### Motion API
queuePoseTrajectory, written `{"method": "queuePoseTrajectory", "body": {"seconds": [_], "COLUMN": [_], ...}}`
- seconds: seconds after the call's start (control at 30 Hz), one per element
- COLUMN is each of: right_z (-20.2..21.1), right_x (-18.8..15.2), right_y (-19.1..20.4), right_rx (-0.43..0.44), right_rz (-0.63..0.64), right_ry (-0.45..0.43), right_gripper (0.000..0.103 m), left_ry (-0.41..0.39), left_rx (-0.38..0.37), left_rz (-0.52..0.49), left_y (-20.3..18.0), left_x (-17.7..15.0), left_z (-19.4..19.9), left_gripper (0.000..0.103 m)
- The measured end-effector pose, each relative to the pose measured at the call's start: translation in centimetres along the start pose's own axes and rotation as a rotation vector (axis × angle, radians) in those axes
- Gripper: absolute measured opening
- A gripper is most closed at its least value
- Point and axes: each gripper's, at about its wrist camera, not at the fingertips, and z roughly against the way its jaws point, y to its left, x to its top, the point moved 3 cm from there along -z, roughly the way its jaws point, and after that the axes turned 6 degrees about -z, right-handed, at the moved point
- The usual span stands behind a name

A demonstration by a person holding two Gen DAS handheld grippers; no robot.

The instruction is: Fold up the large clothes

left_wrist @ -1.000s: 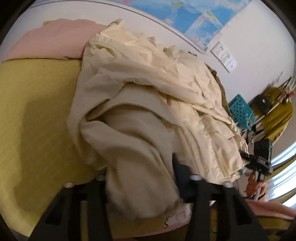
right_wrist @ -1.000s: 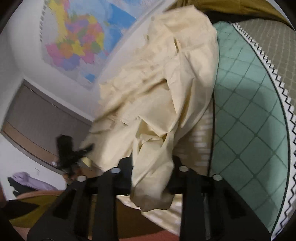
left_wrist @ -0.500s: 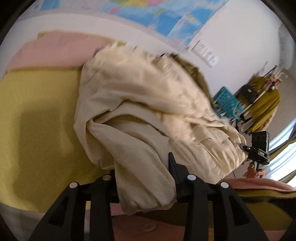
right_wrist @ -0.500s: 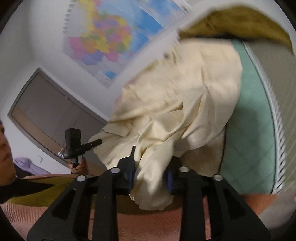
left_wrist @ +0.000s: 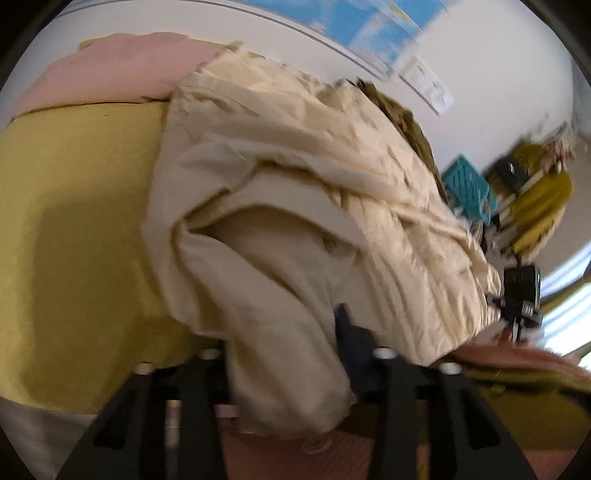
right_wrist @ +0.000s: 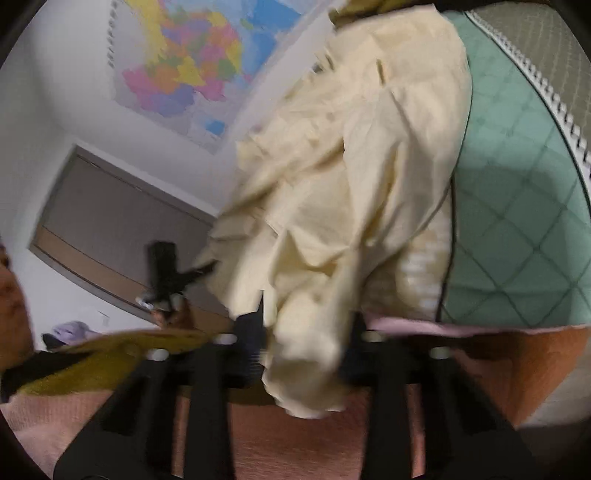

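Across a yellow bed sheet (left_wrist: 74, 229): crumpled cream cotton garment (left_wrist: 295, 206), bunched up.
Left tool (left_wrist: 286, 354) pinches its near edge, jaws closing; right tool (right_wrist: 303, 343) pinches another fold, jaws closing, beside a green quilted cover (right_wrist: 517, 221).

- left gripper (left_wrist: 286, 354) at bottom, jaws closing with a thick fold of cream garment (left_wrist: 295, 206) bunched between them, cloth spilling below the fingers
- garment crumpled, draped over yellow sheet (left_wrist: 74, 221); pink cloth (left_wrist: 110, 74) behind it at top left
- olive cloth (left_wrist: 402, 118) peeking out behind garment's far edge
- right gripper (left_wrist: 517, 299) at right edge, just at garment's other end; grip not readable, blurred
- map (left_wrist: 354, 22) on white wall, teal basket (left_wrist: 467, 188) and cluttered rack (left_wrist: 532, 184) far right
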Motion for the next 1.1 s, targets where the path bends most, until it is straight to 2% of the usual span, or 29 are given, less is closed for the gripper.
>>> {"method": "queuePoseTrajectory", "body": {"seconds": [0.1, 0.23, 0.37, 0.57, 0.83, 1.1], "right_z": [1.2, 2.4, 3.7, 4.6, 4.4, 2.9], "right_x": [0.7, 2.4, 4.7, 9.1, 15.7, 22.1], "right_y": [2.1, 4.4, 6.0, 7.2, 7.6, 6.0], "right_rx": [0.017, 0.048, 0.090, 0.140, 0.123, 0.095], "right_rz": [0.065, 0.097, 0.133, 0.138, 0.108, 0.014], "right_ry": [-0.056, -0.135, -0.210, -0.278, -0.322, -0.338], "right_gripper": [0.020, 0.019, 0.018, 0.018, 0.018, 0.018], "left_ry": [-0.040, -0.083, -0.092, -0.075, -0.111, -0.102], "left_rx": [-0.005, -0.032, -0.047, -0.075, -0.007, 0.031], "left_rz": [0.006, 0.017, 0.037, 0.060, 0.017, 0.011], "left_y": [-0.7, -1.5, -1.8, -1.9, -2.5, -1.8], "left_x": [0.9, 3.0, 5.5, 9.9, 15.8, 22.0], "left_z": [1.1, 3.0, 4.3, 5.2, 5.7, 3.7], "left_gripper": [0.025, 0.024, 0.024, 0.026, 0.027, 0.027]}}
